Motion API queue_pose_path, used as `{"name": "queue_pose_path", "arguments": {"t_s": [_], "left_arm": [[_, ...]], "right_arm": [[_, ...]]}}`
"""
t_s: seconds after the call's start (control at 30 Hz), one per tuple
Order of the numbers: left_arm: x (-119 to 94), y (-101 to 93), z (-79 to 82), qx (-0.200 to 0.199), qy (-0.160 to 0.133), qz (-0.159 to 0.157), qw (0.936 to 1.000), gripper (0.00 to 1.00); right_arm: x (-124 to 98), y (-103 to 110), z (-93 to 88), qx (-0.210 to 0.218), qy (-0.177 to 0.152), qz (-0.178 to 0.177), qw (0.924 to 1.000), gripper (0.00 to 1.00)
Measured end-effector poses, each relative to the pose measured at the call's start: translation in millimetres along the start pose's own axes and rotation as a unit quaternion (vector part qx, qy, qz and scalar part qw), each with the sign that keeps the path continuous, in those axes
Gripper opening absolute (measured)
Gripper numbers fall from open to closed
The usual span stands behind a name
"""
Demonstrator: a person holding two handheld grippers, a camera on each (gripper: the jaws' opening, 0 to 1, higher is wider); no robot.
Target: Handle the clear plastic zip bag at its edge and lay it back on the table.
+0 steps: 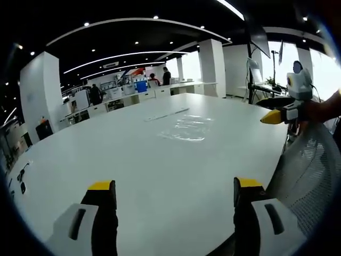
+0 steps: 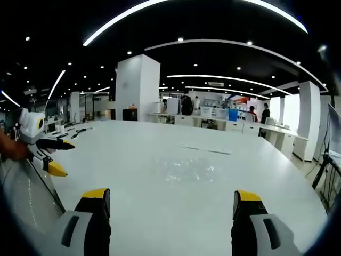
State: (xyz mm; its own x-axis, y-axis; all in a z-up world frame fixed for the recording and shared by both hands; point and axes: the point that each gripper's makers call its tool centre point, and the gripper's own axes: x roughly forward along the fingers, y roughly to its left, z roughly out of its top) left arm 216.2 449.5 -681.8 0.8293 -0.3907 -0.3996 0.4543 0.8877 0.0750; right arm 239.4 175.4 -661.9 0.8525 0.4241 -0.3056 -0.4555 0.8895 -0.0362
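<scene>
so the zip bag [image 1: 186,128] lies flat mid-counter [image 1: 133,176]; both grippers [image 1: 175,193] [image 2: 170,198] hover released, near edge; next, reach its edge.

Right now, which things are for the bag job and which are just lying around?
For the job:
- clear zip bag, lying flat on the white table
- left tool, open
- right tool, open

Just lying about:
- mesh chair back
- small dark items at the table's far edge
- desks and people in the background
</scene>
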Motion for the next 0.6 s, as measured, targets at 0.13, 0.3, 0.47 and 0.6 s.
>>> {"name": "queue_pose_path", "arguments": {"t_s": [0.13,0.3,0.47,0.6], "left_arm": [[-0.2,0.4,0.5,-0.001,-0.001,0.002,1.0000,0.89],[0.1,1.0,0.2,-0.001,-0.002,0.002,1.0000,0.89],[0.5,1.6,-1.2,-0.001,0.000,0.001,1.0000,0.89],[0.1,0.7,-1.2,0.000,0.002,0.000,1.0000,0.89]], "right_arm": [[-0.2,0.5,1.4,-0.002,-0.003,0.000,1.0000,0.96],[-0.7,-0.1,1.7,-0.002,-0.004,-0.001,1.0000,0.96],[-1.3,0.7,2.3,-0.004,-0.003,-0.003,1.0000,0.96],[-0.9,-1.4,1.7,-0.004,-0.003,-0.005,1.0000,0.96]]}}
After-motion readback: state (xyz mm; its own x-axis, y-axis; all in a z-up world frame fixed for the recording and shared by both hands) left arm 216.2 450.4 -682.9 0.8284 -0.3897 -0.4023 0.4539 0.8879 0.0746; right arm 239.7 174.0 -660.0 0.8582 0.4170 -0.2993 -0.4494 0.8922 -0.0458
